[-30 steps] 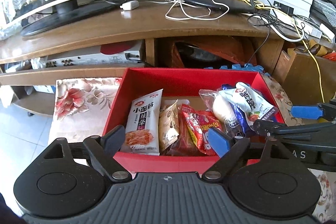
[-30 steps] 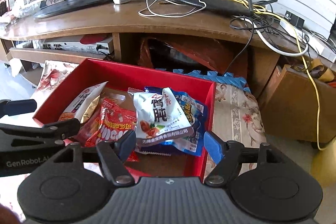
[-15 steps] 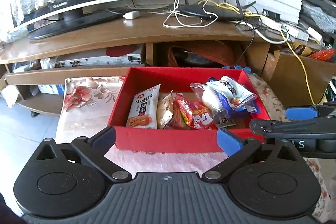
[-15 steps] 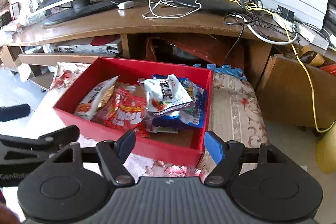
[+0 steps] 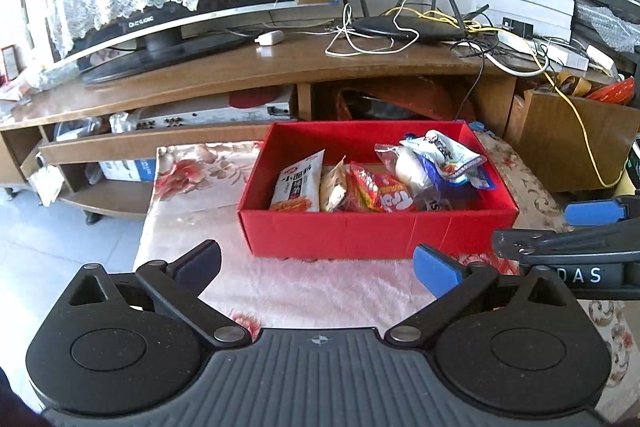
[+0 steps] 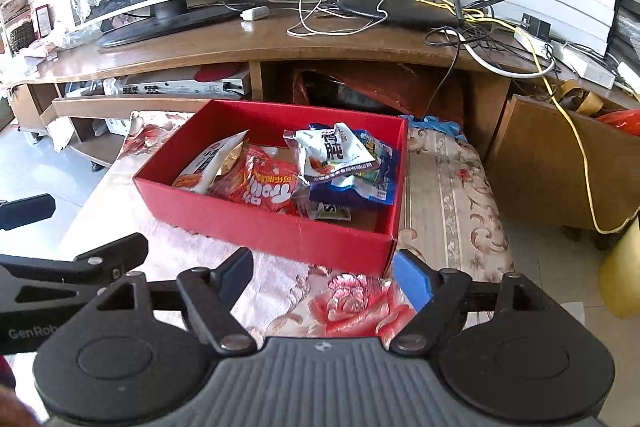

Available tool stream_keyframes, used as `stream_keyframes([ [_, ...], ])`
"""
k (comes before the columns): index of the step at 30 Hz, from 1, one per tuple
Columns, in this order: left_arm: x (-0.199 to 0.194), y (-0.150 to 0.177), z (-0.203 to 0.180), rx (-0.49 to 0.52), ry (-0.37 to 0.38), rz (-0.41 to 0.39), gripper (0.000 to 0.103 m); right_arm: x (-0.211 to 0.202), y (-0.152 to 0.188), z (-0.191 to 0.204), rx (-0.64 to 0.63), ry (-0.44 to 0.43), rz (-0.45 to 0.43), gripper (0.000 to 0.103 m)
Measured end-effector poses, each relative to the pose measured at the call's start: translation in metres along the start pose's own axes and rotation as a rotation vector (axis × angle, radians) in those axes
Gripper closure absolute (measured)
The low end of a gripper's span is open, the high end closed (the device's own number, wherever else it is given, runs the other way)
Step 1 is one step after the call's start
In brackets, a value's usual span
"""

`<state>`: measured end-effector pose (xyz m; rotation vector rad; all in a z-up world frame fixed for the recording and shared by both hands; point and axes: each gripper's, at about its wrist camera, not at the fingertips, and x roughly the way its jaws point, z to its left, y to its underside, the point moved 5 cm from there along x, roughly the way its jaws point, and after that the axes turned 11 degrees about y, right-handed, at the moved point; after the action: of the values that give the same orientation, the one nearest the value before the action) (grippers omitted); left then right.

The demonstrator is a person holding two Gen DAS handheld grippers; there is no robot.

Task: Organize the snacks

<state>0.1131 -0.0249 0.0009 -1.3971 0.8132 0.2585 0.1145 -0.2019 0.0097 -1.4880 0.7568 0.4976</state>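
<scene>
Cloth [image 5: 320, 287], snack box [image 5: 372, 235] beyond left gripper [image 5: 316, 263]

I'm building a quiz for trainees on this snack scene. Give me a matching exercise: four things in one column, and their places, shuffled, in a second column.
Things:
1. white noodle-snack packet with orange picture
2. white and blue crinkled snack bag
3. black router with antennas
4. red cardboard box

Places:
A. on the brown wooden TV stand
B. on the floral cloth
C. leaning at the box's left end
D. on top of the pile at the box's right end

Pairs: 1-C, 2-D, 3-A, 4-B
</scene>
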Motion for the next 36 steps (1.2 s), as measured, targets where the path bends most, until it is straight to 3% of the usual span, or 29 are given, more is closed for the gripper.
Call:
stream_keyframes([
  [14, -0.025, 0.026, 0.003, -0.089, 0.040, 0.042, 0.000, -0.032, 0.026, 0.004, 0.012, -0.004, -0.017, 0.027],
  [25, -0.036, 0.041, 0.005, -0.146, 0.041, 0.031, 0.000, -0.048, 0.046, 0.003, 0.017, -0.017, -0.009, 0.024],
  [27, -0.034, 0.043, 0.005, -0.120, 0.014, 0.042, 0.000, -0.049, 0.048, 0.003, 0.016, -0.016, -0.007, 0.024],
  [31, -0.029, 0.047, -0.001, -0.003, -0.111, 0.069, 0.000, -0.051, 0.052, 0.002, 0.023, -0.019, -0.002, 0.024],
  [36, -0.031, 0.052, -0.005, -0.026, -0.056, 0.076, 0.000, -0.051, 0.058, 0.007, 0.003, -0.025, 0.011, 0.023],
])
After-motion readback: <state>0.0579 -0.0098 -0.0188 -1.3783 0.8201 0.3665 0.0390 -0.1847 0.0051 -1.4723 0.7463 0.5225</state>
